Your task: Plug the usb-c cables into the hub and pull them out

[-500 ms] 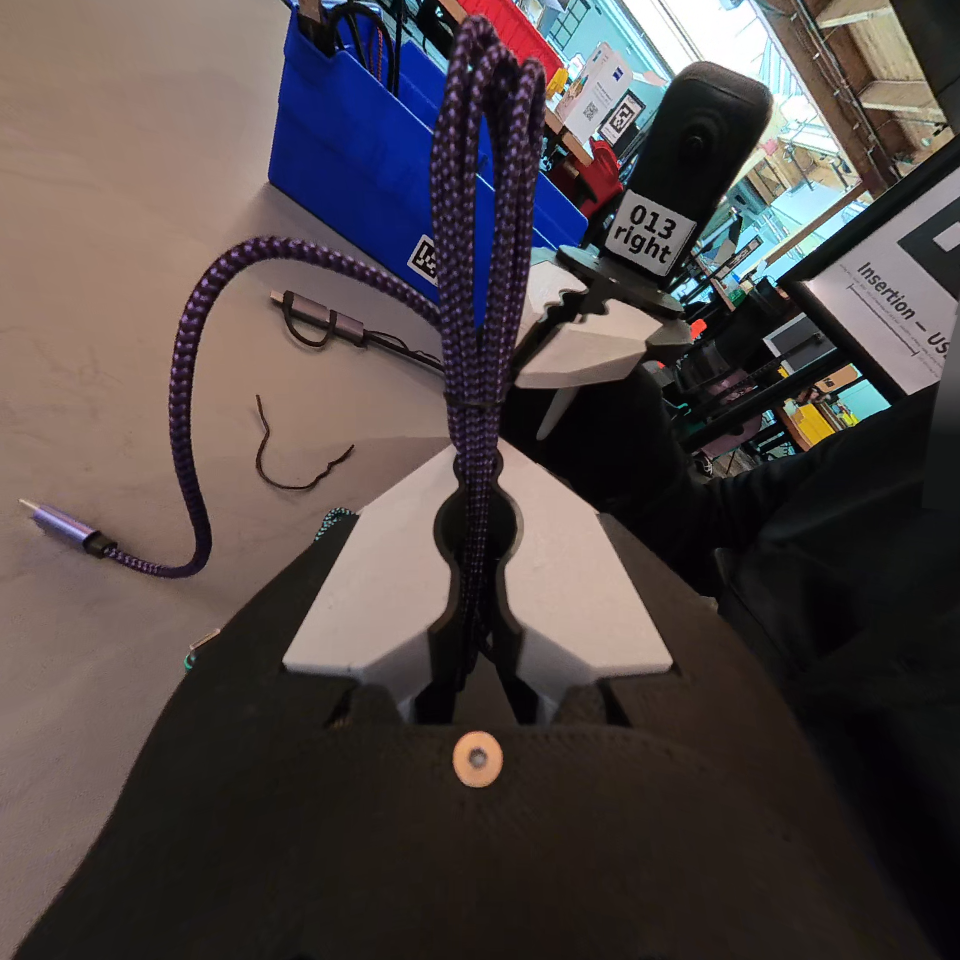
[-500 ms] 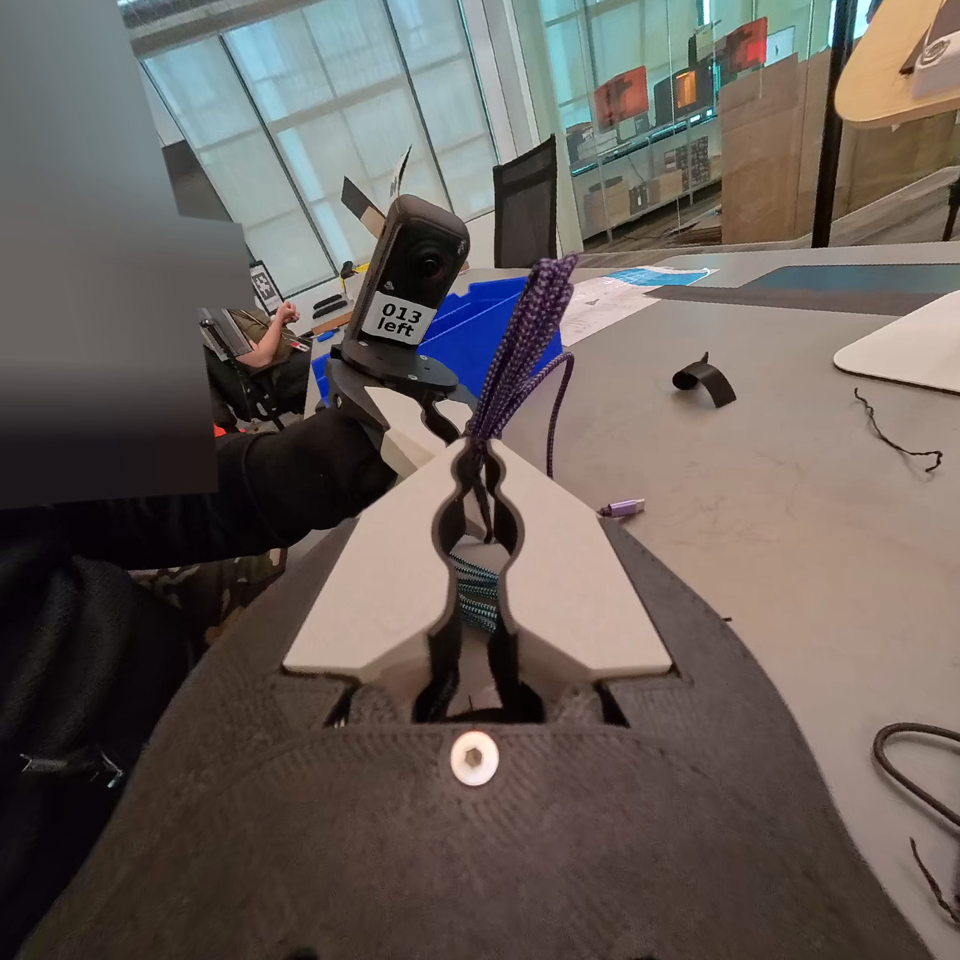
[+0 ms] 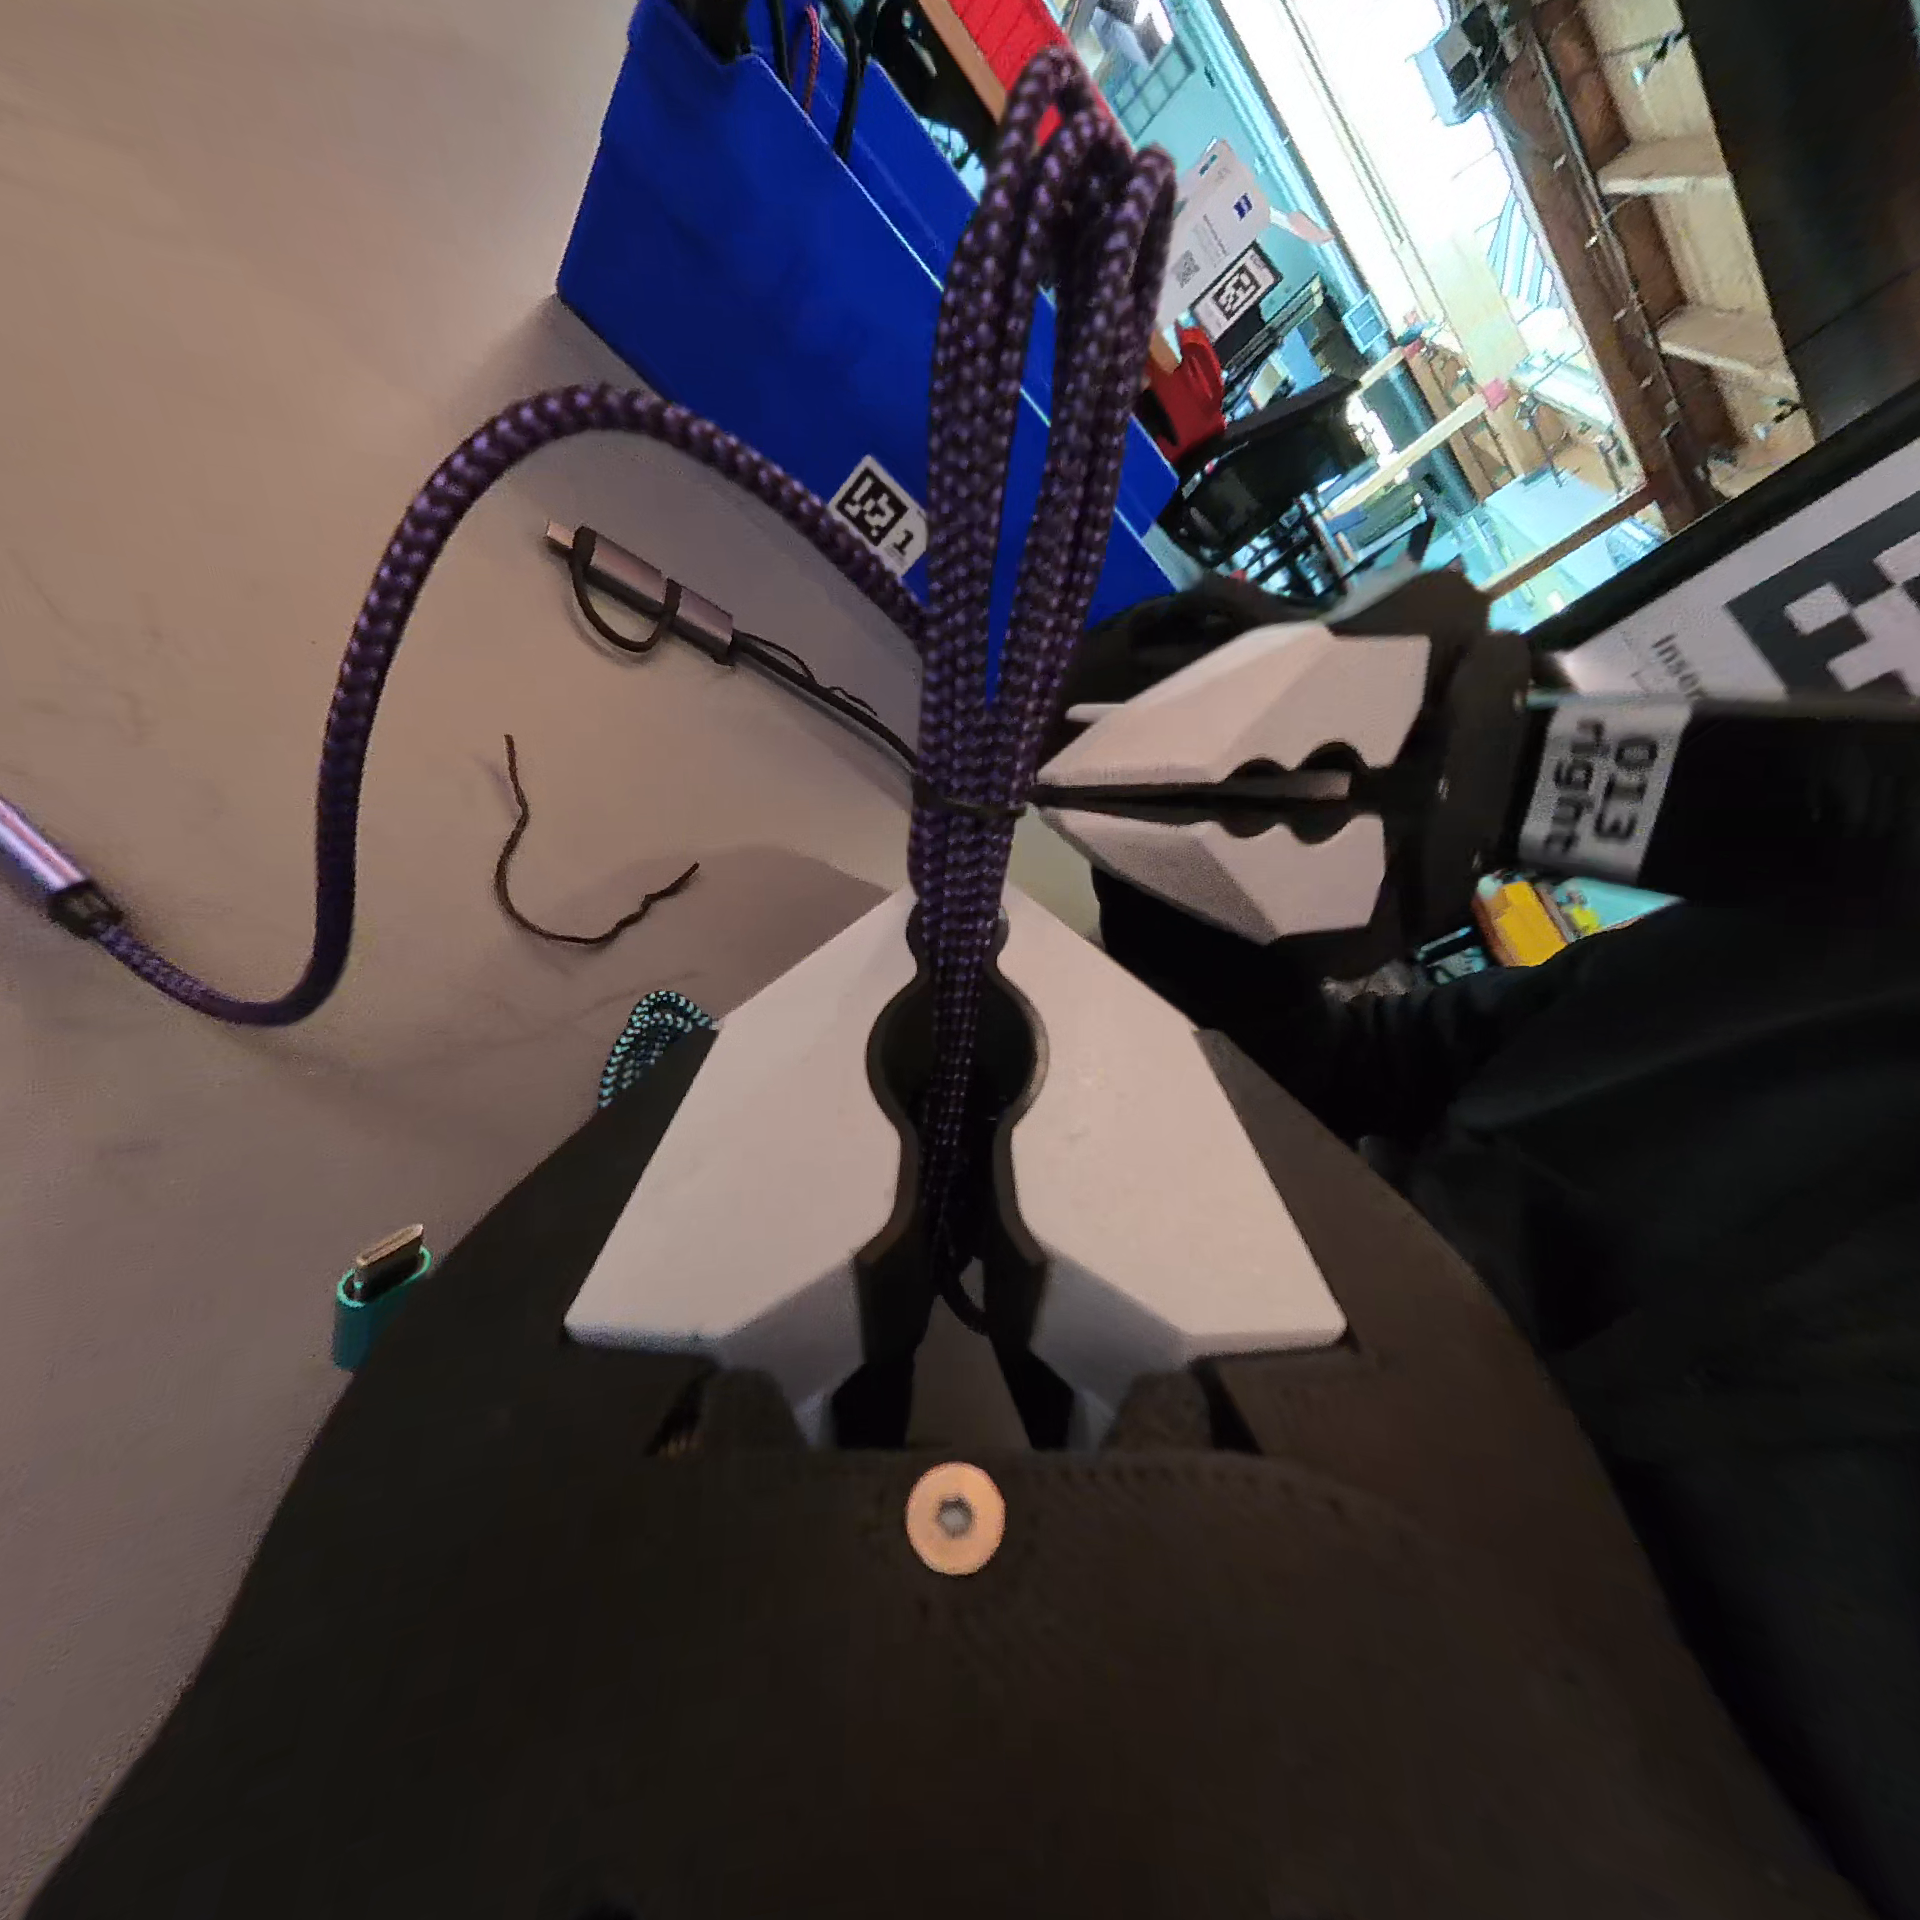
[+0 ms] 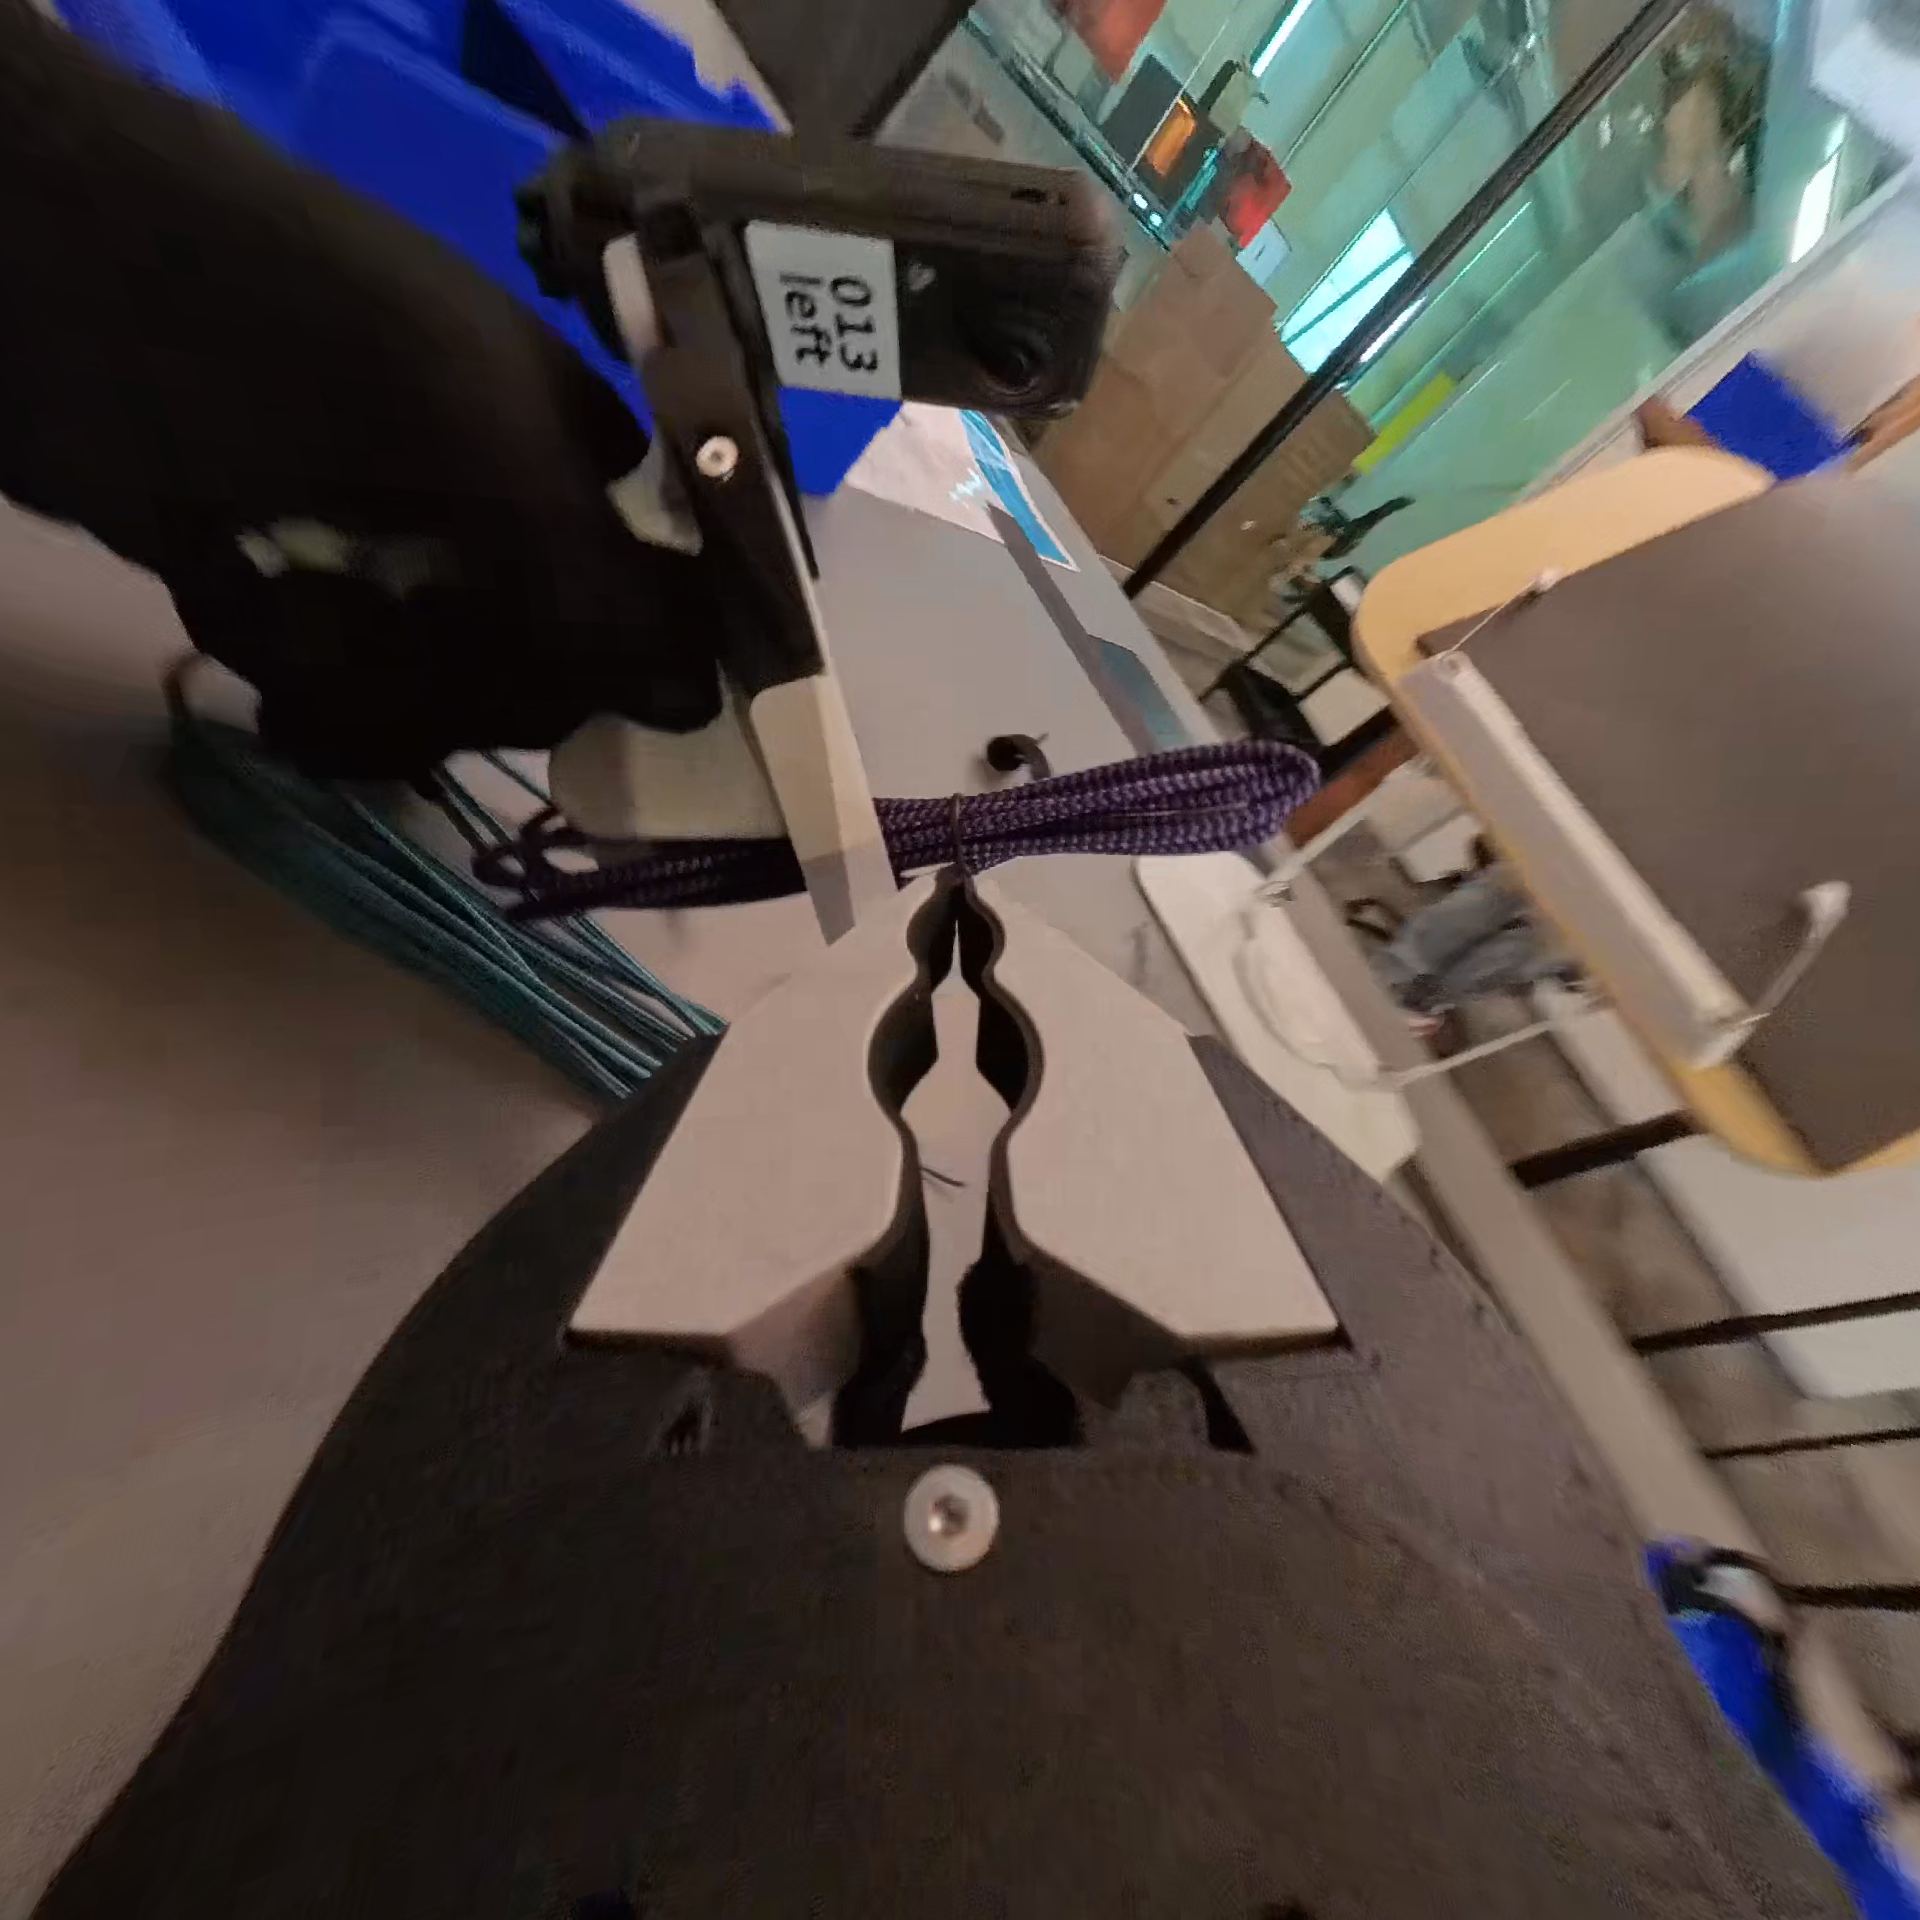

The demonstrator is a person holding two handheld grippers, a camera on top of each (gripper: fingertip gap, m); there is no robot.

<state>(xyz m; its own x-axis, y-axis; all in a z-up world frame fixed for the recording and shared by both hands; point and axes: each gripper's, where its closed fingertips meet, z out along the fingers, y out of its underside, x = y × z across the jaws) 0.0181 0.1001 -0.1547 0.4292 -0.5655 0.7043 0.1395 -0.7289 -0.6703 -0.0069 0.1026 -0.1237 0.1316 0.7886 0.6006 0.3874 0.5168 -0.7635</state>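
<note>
Across the upper left of the left wrist view, the beige table point(image 3: 208, 416) is carrying a blue bin point(image 3: 748, 301), which is wearing a square black-and-white code sticker whose writing I am leaving unread. Below it, the left gripper point(image 3: 956, 940) is clamping its jaws tight around a bundled purple braided cable point(image 3: 1018, 499). The bundle is standing with its long axis running straight along the fingers, up toward the top of the frame, while one loose strand is arcing down-left to a silver plug point(image 3: 42, 862) lying on the table. From the right edge, the right gripper point(image 3: 1039, 795) is coming in crosswise, nearly closed, its tips pinching at the thin black tie point(image 3: 966, 808) binding the bundle just above the left gripper. That tie, to my eye, is what the coming move depends on. White labels are riding on both grippers' cameras. No hub is showing. A teal-tipped plug point(image 3: 379, 1288) is peeking out at lower left.
</note>
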